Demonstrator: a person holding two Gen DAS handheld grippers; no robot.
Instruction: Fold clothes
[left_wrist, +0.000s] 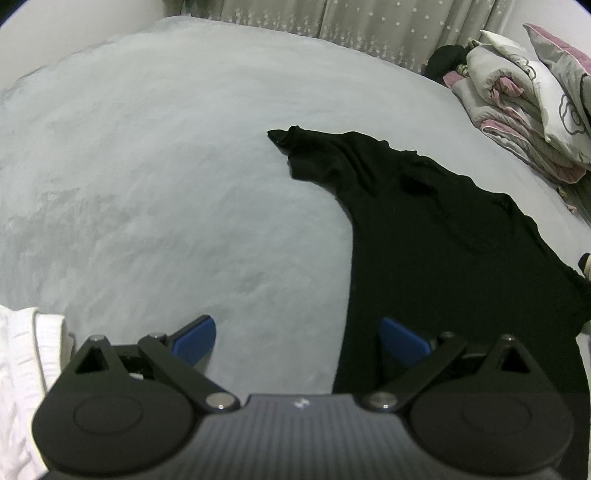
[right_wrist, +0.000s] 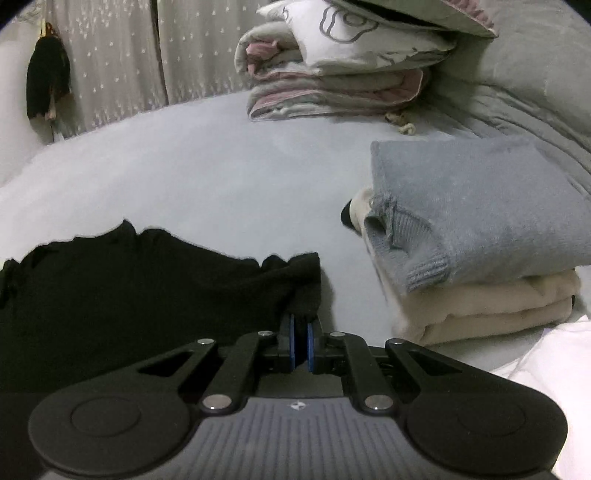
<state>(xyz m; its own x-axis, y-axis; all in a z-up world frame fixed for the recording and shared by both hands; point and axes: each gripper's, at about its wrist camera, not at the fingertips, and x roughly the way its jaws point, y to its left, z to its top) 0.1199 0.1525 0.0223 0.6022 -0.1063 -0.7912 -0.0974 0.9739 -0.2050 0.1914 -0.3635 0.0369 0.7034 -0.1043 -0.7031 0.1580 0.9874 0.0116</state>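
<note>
Between the right fingers: black garment (right_wrist: 155, 295) corner, right gripper (right_wrist: 300, 332) clamped on it.
Left gripper (left_wrist: 299, 339): spread wide, gripping nothing, garment edge under one finger.
Right of the fingers: folded stack (right_wrist: 480, 258) on the bed (right_wrist: 203, 177).

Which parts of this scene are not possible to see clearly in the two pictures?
- Black shirt: its lower hem, left wrist view, hidden behind the gripper body.
- The same shirt's left part, right wrist view, cut by the picture edge.
- Cream garment: mostly covered by the folded grey sweater.
</note>
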